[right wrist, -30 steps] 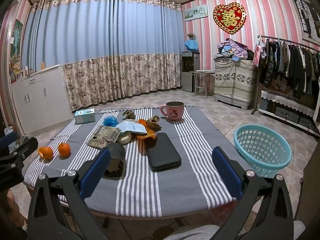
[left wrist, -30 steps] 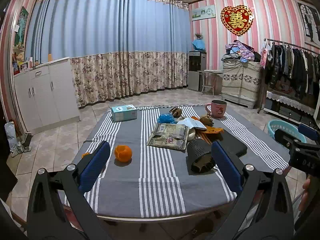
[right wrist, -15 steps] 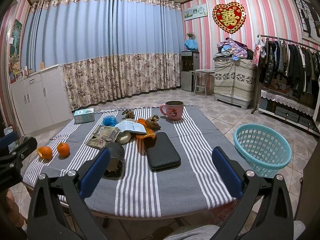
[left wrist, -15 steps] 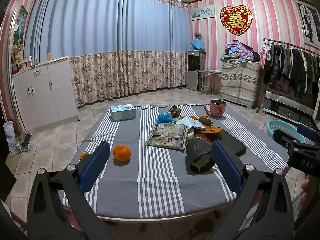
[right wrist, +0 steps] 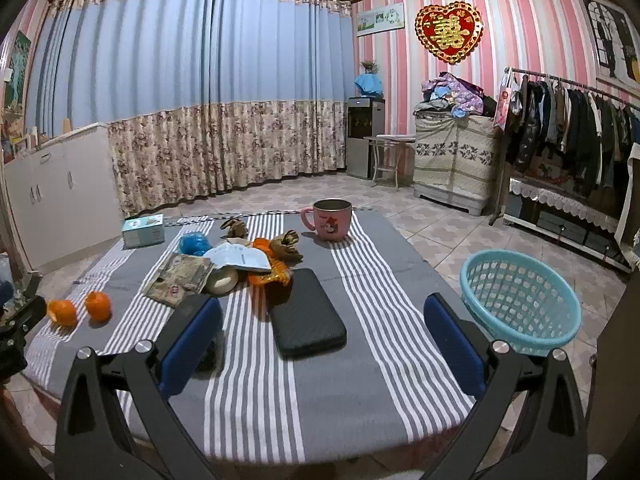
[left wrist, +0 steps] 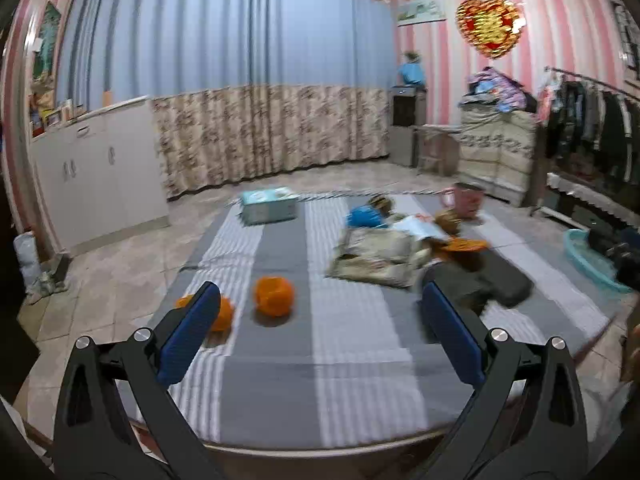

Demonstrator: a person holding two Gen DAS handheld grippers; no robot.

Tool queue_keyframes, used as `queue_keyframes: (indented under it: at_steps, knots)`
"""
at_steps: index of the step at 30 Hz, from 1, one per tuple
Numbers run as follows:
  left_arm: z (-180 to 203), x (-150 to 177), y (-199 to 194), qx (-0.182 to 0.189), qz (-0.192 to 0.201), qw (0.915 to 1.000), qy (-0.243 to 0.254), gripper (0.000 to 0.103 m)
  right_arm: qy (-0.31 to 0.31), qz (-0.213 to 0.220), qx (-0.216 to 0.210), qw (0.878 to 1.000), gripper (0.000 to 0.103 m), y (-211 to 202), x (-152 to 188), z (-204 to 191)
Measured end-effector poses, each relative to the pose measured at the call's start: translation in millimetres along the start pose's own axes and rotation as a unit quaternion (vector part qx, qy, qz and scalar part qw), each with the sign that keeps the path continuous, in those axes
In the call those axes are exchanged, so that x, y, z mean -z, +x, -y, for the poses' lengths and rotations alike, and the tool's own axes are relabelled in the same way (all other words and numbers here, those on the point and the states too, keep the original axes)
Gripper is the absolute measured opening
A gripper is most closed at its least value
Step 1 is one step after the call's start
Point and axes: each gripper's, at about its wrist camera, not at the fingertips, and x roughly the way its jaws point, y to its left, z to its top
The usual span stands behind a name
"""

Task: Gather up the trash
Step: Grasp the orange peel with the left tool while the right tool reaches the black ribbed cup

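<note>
We see the trash heaped near the middle of the striped grey-and-white surface (right wrist: 360,400), and we place everything else from the black padded case (right wrist: 306,314) lying there. Just behind the case sits crumpled orange wrapping (right wrist: 268,276), with a white printed leaflet (right wrist: 240,258) partly over it; the print on the leaflet is too small for us to read. To the case's left lies a worn, creased paper packet (right wrist: 180,278) with a small red mark we cannot make out, and a pale rounded object (right wrist: 220,282) lies between the packet and the orange wrapping. Farther back are a scrunched blue plastic piece (right wrist: 194,244) and two brownish dried husks (right wrist: 286,246). Behind the case and a little right stands a pink mug (right wrist: 332,220) with a cartoon figure on its side. Far left of the case rest two oranges (right wrist: 98,306), and a light blue tissue box (right wrist: 143,230) sits back left. On the floor to the case's right stands a turquoise mesh basket (right wrist: 520,304). The left hand-held gripper (left wrist: 320,320) hangs spread wide with nothing between its blue pads, above the near part of the surface, one orange (left wrist: 274,296) between its fingers in view; that view is blurred. The right hand-held gripper (right wrist: 322,332) is likewise wide apart and empty, framing the case.
</note>
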Motion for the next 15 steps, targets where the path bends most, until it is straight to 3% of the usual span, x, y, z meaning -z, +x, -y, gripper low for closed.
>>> queue_keyframes:
  at_steps: [11, 15]
  knots:
    - [-66.3, 6.5, 78.9, -0.060, -0.048, 0.9965, -0.032, 0.098, 0.011, -0.027, 0.005, 1.000, 0.099, 55.4, 7.3, -4.4]
    - [-84.6, 13.7, 100.2, -0.074, -0.067, 0.9942, -0.040, 0.098, -0.011, -0.050, 0.015, 0.999, 0.099, 70.3, 11.1, -15.1]
